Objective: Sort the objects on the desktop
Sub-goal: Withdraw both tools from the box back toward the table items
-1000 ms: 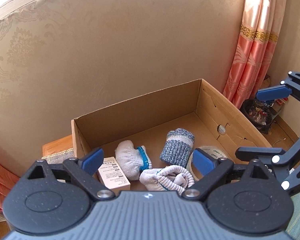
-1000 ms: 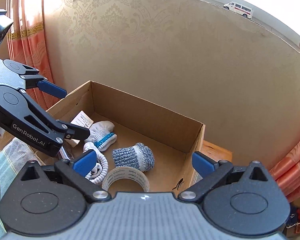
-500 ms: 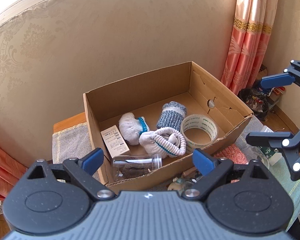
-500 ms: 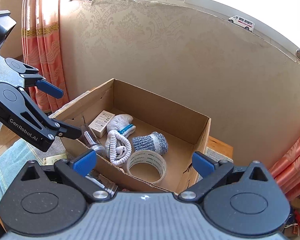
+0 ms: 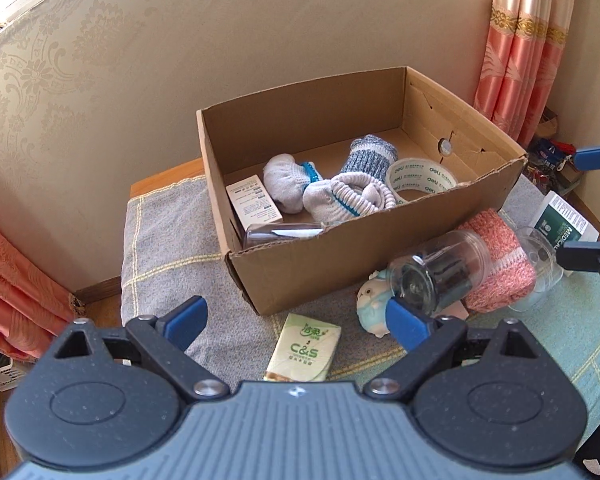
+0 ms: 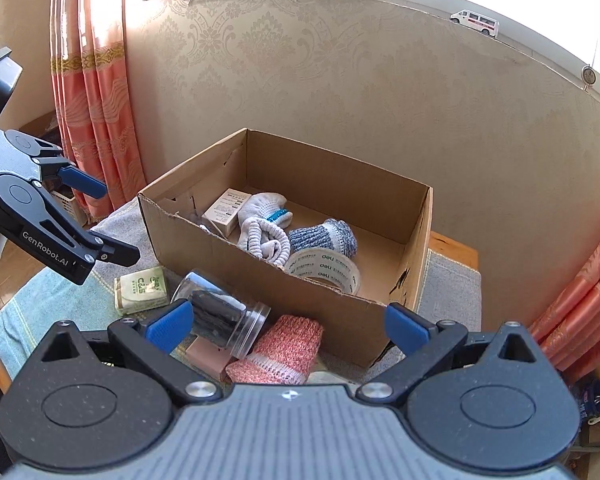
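A cardboard box (image 5: 340,264) (image 6: 340,312) stands on the cloth-covered desk and holds rolled white socks (image 5: 340,200), a blue-grey sock (image 5: 366,156), a tape roll (image 5: 422,178), a small white carton (image 5: 252,204) and a clear jar (image 5: 284,234). In front of it lie a green tissue pack (image 5: 304,348) (image 6: 142,290), a clear jar with dark contents (image 5: 440,276) (image 6: 224,320), a pink knit sock roll (image 5: 500,264) (image 6: 284,350) and a small toy figure (image 5: 374,308). My left gripper (image 5: 296,318) (image 6: 104,220) hangs open above the tissue pack. My right gripper (image 6: 288,324) (image 5: 592,208) is open over the jar and pink sock, holding nothing.
A second clear jar (image 5: 540,256) and a green-and-white medical carton (image 5: 564,220) lie at the desk's right. A pink-brown block (image 6: 208,360) sits under the jar. Wallpapered wall rises behind the box; orange curtains (image 6: 96,120) hang at both sides.
Both grippers have drawn back from over the box towards the desk's near side. The items in front of the box have come into view. Both stay open.
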The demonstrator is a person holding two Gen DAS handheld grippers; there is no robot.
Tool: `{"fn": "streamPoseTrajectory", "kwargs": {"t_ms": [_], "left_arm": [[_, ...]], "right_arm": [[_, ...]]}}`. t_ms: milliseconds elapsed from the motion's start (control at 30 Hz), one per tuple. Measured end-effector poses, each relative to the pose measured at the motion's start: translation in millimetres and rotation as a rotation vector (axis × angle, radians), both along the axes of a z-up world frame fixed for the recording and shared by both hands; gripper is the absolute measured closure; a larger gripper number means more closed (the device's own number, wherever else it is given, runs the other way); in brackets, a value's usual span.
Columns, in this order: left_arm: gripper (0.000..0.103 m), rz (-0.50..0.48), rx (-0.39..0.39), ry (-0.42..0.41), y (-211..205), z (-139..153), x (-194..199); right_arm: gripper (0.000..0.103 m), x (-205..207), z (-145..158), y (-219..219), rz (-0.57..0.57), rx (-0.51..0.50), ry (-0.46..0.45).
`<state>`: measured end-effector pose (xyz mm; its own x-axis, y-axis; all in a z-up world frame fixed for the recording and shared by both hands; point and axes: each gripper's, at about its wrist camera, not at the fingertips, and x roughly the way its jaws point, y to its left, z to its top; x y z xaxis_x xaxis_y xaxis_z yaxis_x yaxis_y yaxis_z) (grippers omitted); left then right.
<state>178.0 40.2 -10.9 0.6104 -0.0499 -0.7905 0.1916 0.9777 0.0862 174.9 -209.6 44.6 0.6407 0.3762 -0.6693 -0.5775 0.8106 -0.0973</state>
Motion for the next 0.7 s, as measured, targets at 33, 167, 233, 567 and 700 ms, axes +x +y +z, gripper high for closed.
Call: {"fn": "streamPoseTrajectory", "kwargs": {"t_ms": [33,167,233,567,700], "left_arm": [[0.007,0.002,-0.004,0.01,1.1,-3.8,-0.1],[0.007,0.018,-0.019,0.053,4.3,-24.4,0.9],[0.007,0.029,-0.027,0.079,5.1,-35.3,2.2],[0.007,0.055,-0.006,0.157,9.3,-74.1,9.7],[0.007,0.059,0.015,0.178,10.3,-84.5,10.8]], "right_arm": [[0.0,-2.3,-3.3,-0.5,-0.008,-0.005,0.006],[0.0,-11.0,-16.8,-2.7,-0.015,0.002,0.022],[0.0,-12.7,-24.0,-2.8,-0.026,0.004,0.039],[0.0,-10.5,-52.0,0.9,-0.027,-0.012,0.125],[0.0,-10.6,-61.7,0.9,-0.032,-0.021,0.147]]}}
